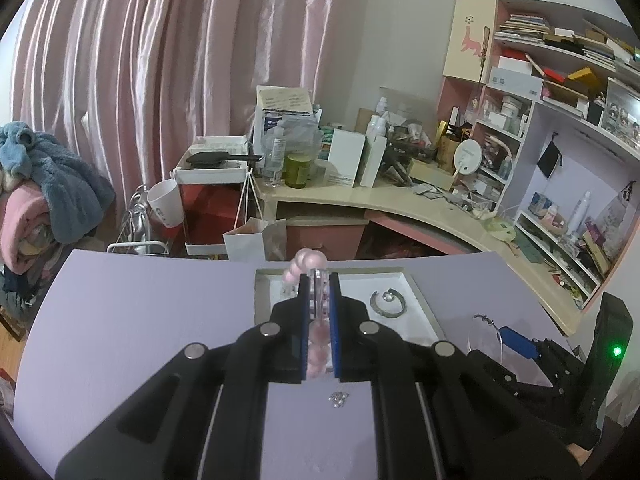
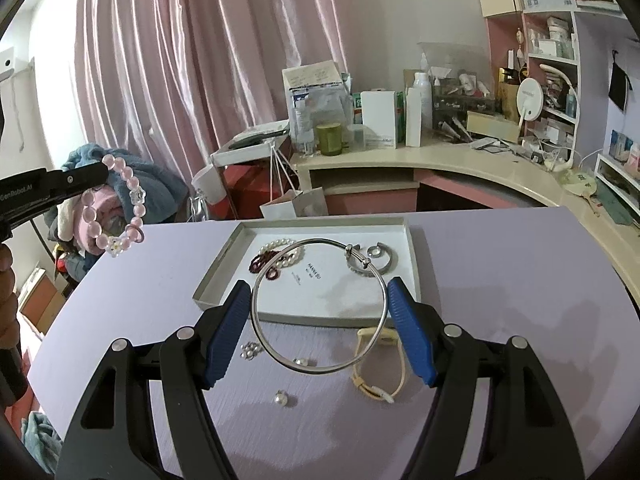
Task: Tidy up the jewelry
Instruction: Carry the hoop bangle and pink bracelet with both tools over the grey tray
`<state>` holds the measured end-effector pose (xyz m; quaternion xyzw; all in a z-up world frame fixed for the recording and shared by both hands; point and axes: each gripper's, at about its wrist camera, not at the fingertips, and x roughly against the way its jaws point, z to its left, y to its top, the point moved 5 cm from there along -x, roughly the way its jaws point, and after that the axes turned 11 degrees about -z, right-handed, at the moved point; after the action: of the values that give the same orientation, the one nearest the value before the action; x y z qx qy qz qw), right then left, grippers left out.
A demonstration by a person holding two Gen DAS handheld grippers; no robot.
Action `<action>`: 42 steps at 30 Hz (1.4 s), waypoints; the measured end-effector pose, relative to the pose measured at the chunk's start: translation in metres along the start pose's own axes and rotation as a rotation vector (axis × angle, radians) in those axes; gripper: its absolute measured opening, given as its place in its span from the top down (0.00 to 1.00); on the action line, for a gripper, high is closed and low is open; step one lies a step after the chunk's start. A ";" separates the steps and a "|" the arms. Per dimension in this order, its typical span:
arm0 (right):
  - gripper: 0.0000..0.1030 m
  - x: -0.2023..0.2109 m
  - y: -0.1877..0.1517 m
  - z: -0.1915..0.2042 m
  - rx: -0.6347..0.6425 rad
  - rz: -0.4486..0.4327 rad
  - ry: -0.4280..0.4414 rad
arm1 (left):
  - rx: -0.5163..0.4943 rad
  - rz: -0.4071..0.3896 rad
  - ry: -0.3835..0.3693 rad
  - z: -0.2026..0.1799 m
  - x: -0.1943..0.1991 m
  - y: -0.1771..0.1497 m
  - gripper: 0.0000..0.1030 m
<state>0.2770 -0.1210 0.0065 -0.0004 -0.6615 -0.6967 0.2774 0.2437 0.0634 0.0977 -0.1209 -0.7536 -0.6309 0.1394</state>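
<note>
1. Right gripper (image 2: 320,304) has its blue fingers (image 2: 408,332) grasping a thin silver bangle (image 2: 276,350), a plain hoop with a small clasp, held above the lilac bench (image 2: 520,280).
2. Farther left, left gripper (image 1: 319,280) is clenched on a pink bead bracelet (image 2: 134,204) with clear flower beads, held above the bench near the white tray (image 2: 414,256).

The left gripper (image 1: 319,292) is raised above the bench, its blue pads pinched nearly together on a pink bead bracelet (image 2: 120,216). The right gripper (image 2: 320,300) sits lower and level, jaws spread wide against the sides of a silver bangle (image 2: 320,304) held between them
</note>
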 end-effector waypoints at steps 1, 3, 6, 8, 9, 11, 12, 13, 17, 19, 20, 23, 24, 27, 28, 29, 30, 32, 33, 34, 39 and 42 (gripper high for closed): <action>0.31 -0.001 0.001 0.000 -0.001 -0.001 -0.001 | -0.001 0.002 -0.003 -0.001 -0.002 0.001 0.92; 0.31 -0.003 0.002 -0.002 -0.002 -0.002 -0.005 | -0.001 0.006 -0.008 -0.001 -0.007 0.002 0.92; 0.31 -0.006 0.004 -0.003 -0.003 -0.002 -0.008 | 0.000 0.017 -0.016 -0.002 -0.015 0.002 0.92; 0.31 -0.010 0.005 -0.004 -0.004 -0.002 -0.011 | -0.005 0.024 -0.020 -0.003 -0.022 0.002 0.92; 0.31 -0.012 0.006 -0.005 -0.004 -0.002 -0.012 | -0.009 0.029 -0.021 -0.004 -0.027 0.002 0.92; 0.31 -0.017 0.009 -0.007 -0.005 -0.001 -0.015 | -0.011 0.037 -0.023 -0.004 -0.035 0.000 0.91; 0.31 -0.020 0.010 -0.009 -0.006 -0.001 -0.016 | -0.012 0.046 -0.023 -0.005 -0.041 -0.001 0.92; 0.31 -0.022 0.011 -0.010 -0.007 -0.001 -0.017 | -0.012 0.051 -0.023 -0.004 -0.045 -0.001 0.91; 0.31 -0.037 0.016 -0.016 -0.008 0.003 -0.022 | -0.004 0.081 -0.025 -0.002 -0.069 -0.006 0.92; 0.31 -0.045 0.018 -0.018 -0.010 0.006 -0.024 | 0.002 0.097 -0.029 0.000 -0.082 -0.010 0.92; 0.31 -0.050 0.020 -0.021 -0.011 0.008 -0.026 | 0.004 0.104 -0.031 0.000 -0.088 -0.012 0.91; 0.31 -0.063 0.020 -0.027 -0.018 0.019 -0.031 | -0.002 0.127 -0.035 0.001 -0.108 -0.019 0.92; 0.31 -0.067 0.020 -0.029 -0.020 0.023 -0.033 | -0.003 0.134 -0.035 0.001 -0.114 -0.021 0.91; 0.31 -0.080 0.018 -0.033 -0.021 0.040 -0.039 | 0.001 0.168 -0.038 0.002 -0.134 -0.031 0.91; 0.31 -0.083 0.017 -0.035 -0.021 0.045 -0.041 | 0.002 0.179 -0.038 0.003 -0.140 -0.034 0.91; 0.31 -0.088 0.017 -0.038 -0.022 0.052 -0.044 | 0.002 0.188 -0.039 0.004 -0.146 -0.037 0.91; 0.31 -0.092 0.016 -0.040 -0.023 0.057 -0.048 | 0.002 0.196 -0.039 0.004 -0.150 -0.039 0.91; 0.31 -0.097 0.016 -0.043 -0.025 0.064 -0.054 | -0.001 0.214 -0.041 0.004 -0.163 -0.043 0.91; 0.31 -0.099 0.015 -0.045 -0.027 0.066 -0.058 | -0.002 0.217 -0.041 0.004 -0.166 -0.044 0.91; 0.31 -0.101 0.015 -0.046 -0.029 0.068 -0.061 | -0.003 0.222 -0.040 0.004 -0.171 -0.046 0.91; 0.31 -0.108 0.011 -0.053 -0.041 0.085 -0.078 | -0.011 0.255 -0.048 0.005 -0.187 -0.055 0.91; 0.31 -0.112 0.010 -0.056 -0.045 0.093 -0.082 | -0.006 0.264 -0.059 0.006 -0.190 -0.059 0.76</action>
<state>0.3959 -0.1287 -0.0326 -0.0659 -0.6559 -0.6970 0.2824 0.3992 0.0580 -0.0265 -0.2377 -0.7331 -0.6055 0.1988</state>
